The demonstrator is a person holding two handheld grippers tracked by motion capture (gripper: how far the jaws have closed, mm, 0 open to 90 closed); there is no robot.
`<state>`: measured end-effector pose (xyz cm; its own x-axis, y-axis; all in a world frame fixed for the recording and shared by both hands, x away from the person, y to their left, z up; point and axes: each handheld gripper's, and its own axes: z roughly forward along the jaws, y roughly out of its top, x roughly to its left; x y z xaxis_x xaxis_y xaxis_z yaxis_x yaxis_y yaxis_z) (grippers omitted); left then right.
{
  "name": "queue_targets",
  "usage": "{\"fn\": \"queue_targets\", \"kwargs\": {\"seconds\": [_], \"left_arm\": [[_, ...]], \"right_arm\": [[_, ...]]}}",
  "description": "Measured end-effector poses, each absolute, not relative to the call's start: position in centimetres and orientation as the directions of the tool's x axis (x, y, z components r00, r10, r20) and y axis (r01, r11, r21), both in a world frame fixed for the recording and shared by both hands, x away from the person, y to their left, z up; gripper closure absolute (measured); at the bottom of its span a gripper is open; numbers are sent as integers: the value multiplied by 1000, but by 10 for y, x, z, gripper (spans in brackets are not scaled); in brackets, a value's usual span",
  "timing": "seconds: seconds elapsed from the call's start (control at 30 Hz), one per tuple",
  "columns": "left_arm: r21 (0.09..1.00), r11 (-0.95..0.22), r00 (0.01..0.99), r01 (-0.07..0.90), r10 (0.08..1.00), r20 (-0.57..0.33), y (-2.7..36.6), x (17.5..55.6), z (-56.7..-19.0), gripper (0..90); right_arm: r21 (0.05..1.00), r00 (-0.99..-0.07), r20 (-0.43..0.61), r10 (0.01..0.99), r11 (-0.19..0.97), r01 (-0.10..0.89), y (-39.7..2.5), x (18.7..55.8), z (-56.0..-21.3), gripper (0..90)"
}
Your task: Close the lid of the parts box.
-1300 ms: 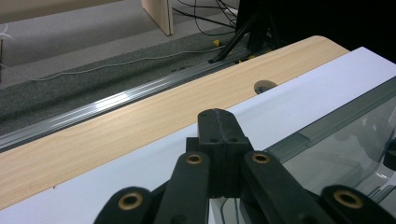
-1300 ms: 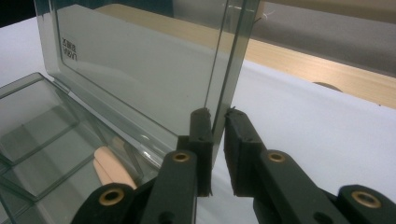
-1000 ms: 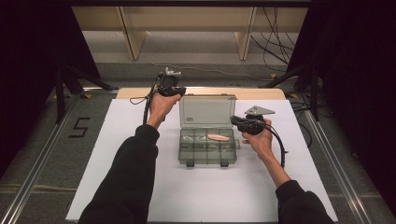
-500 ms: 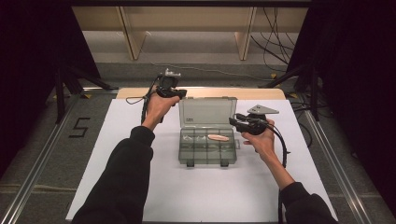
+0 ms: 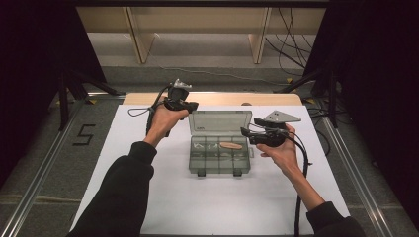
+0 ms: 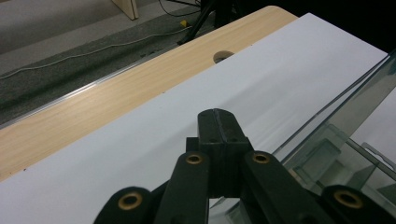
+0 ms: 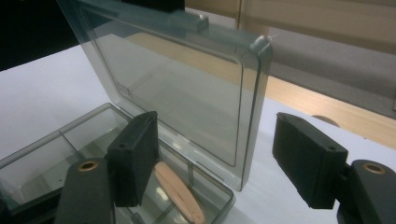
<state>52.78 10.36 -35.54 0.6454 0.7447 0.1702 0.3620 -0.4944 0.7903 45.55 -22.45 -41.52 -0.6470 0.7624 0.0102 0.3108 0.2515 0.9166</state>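
Organizer box (image 5: 220, 150) sits open on the counter (image 5: 148, 197), lid upright, a tan oval piece (image 5: 230, 145) inside. Left gripper (image 6: 218, 123) jaws are pressed together, empty, at the lid's far left. Right gripper (image 7: 215, 163) jaws gape wide, empty, at the box's right.

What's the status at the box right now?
Left hand-held gripper shut, by the lid. Right hand-held gripper open, empty. Compartment box open, wooden piece inside. Nothing blocking.

Smoky clear box (image 5: 220, 148) w/ tan stick (image 5: 230, 145); white sheet (image 5: 148, 197); black grippers.
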Motion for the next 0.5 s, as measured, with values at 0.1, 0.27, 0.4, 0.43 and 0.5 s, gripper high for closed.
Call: {"fn": "queue_targets", "kwargs": {"seconds": [0.1,0.27,0.4,0.43,0.5], "left_arm": [[791,-495,639,359,748,179,104,521,-356,898],[792,-499,636,351,748,189,104,512,-358,898],[795,-498,625,346,755,201,105,505,-358,898],[795,-498,625,346,754,201,105,504,-359,898],[796,-498,626,344,753,201,104,501,-360,898]], "right_arm": [[915,-651,-6,759,267,303,-225,449,-408,309],[925,-656,-3,755,251,285,-225,439,-403,293],[918,-656,-6,755,264,295,-229,430,-403,286],[915,-658,-5,753,268,301,-230,429,-403,282],[915,-655,-1,755,265,304,-233,426,-402,275]]}}
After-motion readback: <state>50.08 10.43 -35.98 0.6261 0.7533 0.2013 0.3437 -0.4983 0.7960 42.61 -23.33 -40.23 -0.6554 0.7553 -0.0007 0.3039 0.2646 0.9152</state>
